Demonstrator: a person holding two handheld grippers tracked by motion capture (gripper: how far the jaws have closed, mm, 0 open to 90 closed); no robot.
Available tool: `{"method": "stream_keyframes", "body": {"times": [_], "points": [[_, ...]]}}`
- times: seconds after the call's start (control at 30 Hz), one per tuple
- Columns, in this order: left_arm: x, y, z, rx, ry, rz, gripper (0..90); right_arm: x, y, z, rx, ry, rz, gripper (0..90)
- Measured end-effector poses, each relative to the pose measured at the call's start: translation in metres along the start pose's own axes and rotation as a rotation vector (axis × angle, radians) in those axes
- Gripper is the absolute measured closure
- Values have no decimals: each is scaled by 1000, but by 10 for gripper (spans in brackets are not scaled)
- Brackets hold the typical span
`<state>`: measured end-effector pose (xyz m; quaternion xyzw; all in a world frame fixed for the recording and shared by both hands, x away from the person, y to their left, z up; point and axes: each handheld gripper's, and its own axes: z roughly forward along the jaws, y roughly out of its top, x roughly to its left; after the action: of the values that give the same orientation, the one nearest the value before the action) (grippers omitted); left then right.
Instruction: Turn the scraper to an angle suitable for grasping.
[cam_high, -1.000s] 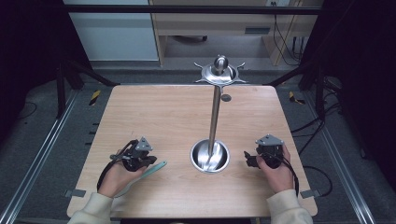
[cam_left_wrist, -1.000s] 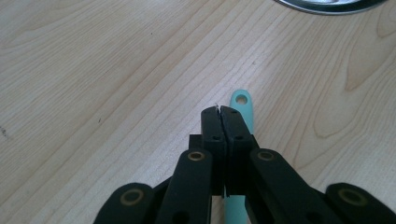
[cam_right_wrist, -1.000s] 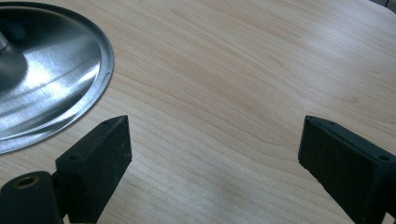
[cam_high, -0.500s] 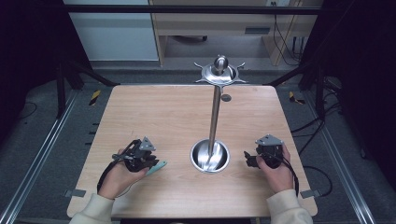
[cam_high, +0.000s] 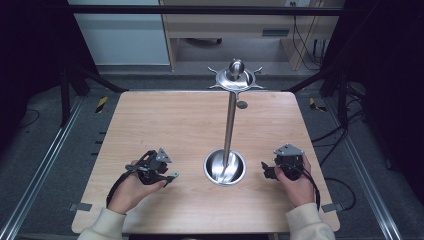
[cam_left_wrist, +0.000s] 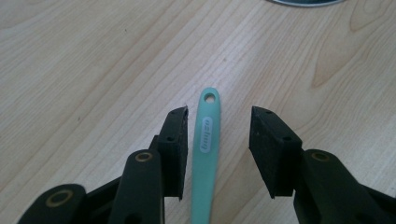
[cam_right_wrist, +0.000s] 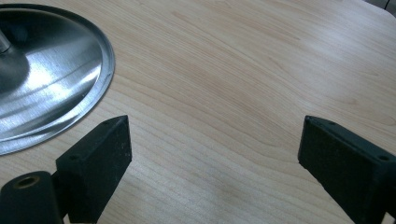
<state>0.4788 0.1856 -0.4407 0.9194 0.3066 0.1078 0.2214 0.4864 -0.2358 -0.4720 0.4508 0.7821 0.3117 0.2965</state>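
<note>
My left gripper (cam_left_wrist: 219, 140) has just been opening, its jaws part-spread around the mint-green handle (cam_left_wrist: 205, 154) on the desk (cam_left_wrist: 93, 70).

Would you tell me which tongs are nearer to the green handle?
Left. The left tongs straddle the green handle, having just opened; the right tongs sit beyond the metal stand.

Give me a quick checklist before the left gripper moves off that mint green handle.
1. Left gripper jaws parted, having just been opening: ok.
2. Mint green handle lying flat on the table, between the jaws: ok.
3. Both pads off the handle: cannot tell, the left one sits very close.
4. Right gripper open and holding nothing: ok.
5. Steel stand upright, apart from both grippers: ok.
</note>
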Motion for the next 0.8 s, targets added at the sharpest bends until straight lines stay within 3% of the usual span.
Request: {"method": "stream_keyframes", "body": {"times": [0.07, 0.13, 0.37, 0.5, 0.8], "points": [[-1, 3, -1, 10, 2, 1, 562, -1, 0, 0, -2, -2, 3, 100], [-1, 7, -1, 54, 13, 18, 566, -1, 0, 0, -5, 2, 5, 100], [2, 17, 1, 117, -14, 31, 571, 0, 1, 0, -6, 10, 7, 100], [2, 24, 10, 184, -17, 63, 570, 0, 2, 1, -6, 9, 3, 100], [6, 25, 27, 245, -27, 57, 574, 1, 2, 1, -5, 11, -1, 100]]}}
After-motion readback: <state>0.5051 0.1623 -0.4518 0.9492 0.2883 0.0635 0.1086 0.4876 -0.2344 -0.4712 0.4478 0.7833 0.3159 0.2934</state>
